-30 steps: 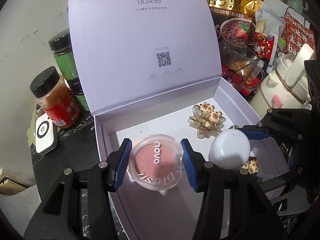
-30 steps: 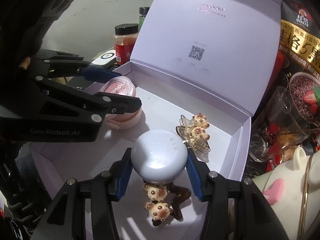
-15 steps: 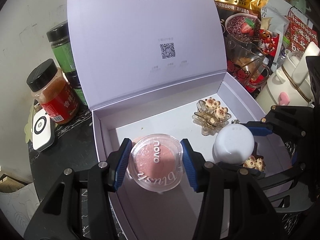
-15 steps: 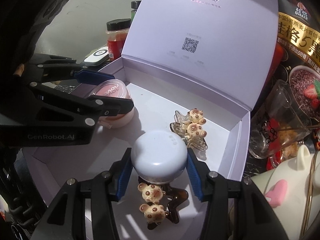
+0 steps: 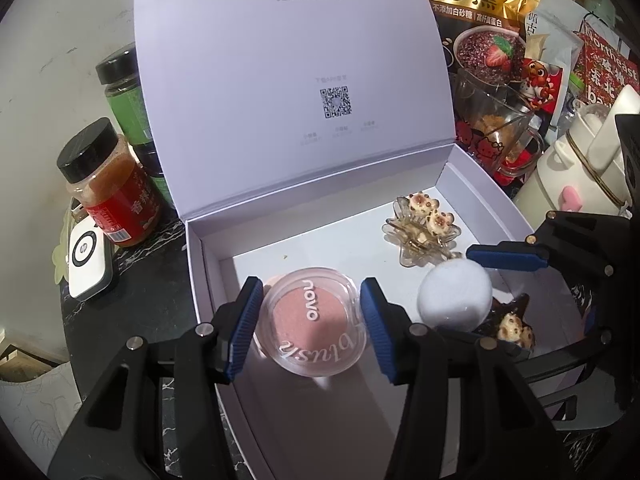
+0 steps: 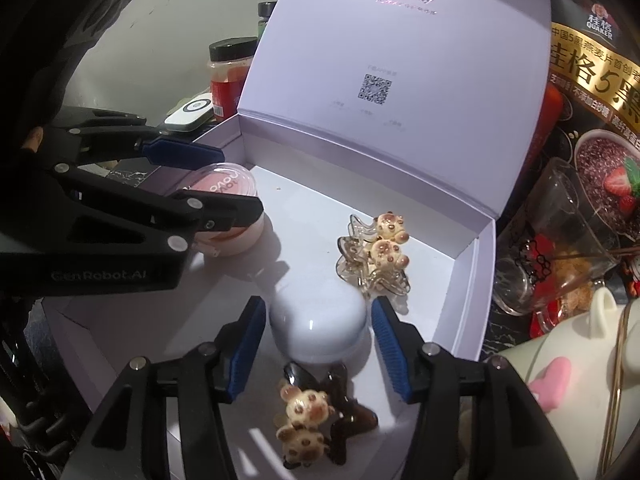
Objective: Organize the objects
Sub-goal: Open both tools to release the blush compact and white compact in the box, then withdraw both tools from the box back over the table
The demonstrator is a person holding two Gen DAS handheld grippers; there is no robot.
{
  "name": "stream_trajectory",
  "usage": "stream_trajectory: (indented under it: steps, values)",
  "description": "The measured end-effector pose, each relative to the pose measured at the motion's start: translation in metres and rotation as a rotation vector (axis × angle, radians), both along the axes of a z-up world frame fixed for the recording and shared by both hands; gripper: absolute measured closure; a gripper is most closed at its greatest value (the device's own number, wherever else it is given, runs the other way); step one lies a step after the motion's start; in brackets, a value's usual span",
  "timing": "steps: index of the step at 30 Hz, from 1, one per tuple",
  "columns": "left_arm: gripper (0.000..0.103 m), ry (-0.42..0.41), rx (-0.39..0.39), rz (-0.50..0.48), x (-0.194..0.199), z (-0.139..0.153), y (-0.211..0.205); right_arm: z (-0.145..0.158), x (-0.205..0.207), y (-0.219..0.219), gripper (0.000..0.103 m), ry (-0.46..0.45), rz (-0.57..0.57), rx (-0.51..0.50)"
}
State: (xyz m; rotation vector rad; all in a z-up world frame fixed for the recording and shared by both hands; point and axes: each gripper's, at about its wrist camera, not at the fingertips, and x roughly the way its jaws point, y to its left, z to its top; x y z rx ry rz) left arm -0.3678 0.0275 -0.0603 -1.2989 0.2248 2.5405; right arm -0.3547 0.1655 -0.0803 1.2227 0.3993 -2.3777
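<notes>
The right gripper point(image 6: 318, 342) had just spread its jaws off the white case point(image 6: 318, 328), leaving it on the box point(image 6: 466, 292) floor between two hair clips, while the left gripper point(image 5: 308, 326) pinched the blush compact point(image 5: 314, 322).

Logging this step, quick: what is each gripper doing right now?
Left gripper: shut on the round pink blush compact.
Right gripper: just opened, pads clear of the white domed jar between them.

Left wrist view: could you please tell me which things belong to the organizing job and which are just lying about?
Job: gift box, blush compact, white case, clear hair claw, brown hair claw.
Lying about: spice jar, glass mug, oat bag, cream bottle.
</notes>
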Motion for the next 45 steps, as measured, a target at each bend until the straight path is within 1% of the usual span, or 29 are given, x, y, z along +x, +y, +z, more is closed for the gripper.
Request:
stream_trajectory:
  steps: [9, 13, 16, 23, 27, 33, 39, 42, 45]
  values:
    - [0.054, 0.024, -0.023, 0.009, 0.014, 0.020, 0.004, 0.012, 0.013, 0.005, 0.045, 0.017, -0.006, -0.010]
    - [0.054, 0.045, -0.029, 0.016, 0.026, 0.034, 0.005, 0.024, 0.022, 0.007, 0.044, 0.035, -0.008, -0.013]
    - [0.054, 0.055, -0.029, 0.019, 0.026, 0.036, 0.003, 0.033, 0.030, 0.009, 0.044, 0.052, -0.012, -0.014]
    - [0.053, 0.096, -0.026, 0.030, 0.049, 0.061, 0.000, 0.054, 0.049, 0.014, 0.043, 0.086, -0.020, -0.015]
    - [0.047, 0.116, -0.020, 0.034, 0.062, 0.075, 0.000, 0.063, 0.058, 0.015, 0.042, 0.107, -0.026, -0.017]
    - [0.045, 0.145, -0.029, 0.037, 0.082, 0.092, 0.002, 0.078, 0.073, 0.016, 0.037, 0.141, -0.029, -0.017]
    - [0.037, 0.166, -0.014, 0.055, 0.097, 0.104, 0.000, 0.089, 0.086, 0.021, 0.036, 0.162, -0.043, -0.025]
    - [0.031, 0.177, 0.000, 0.068, 0.103, 0.109, -0.001, 0.092, 0.092, 0.024, 0.035, 0.165, -0.051, -0.029]
    - [0.027, 0.188, 0.007, 0.086, 0.109, 0.113, -0.001, 0.094, 0.097, 0.026, 0.032, 0.168, -0.056, -0.031]
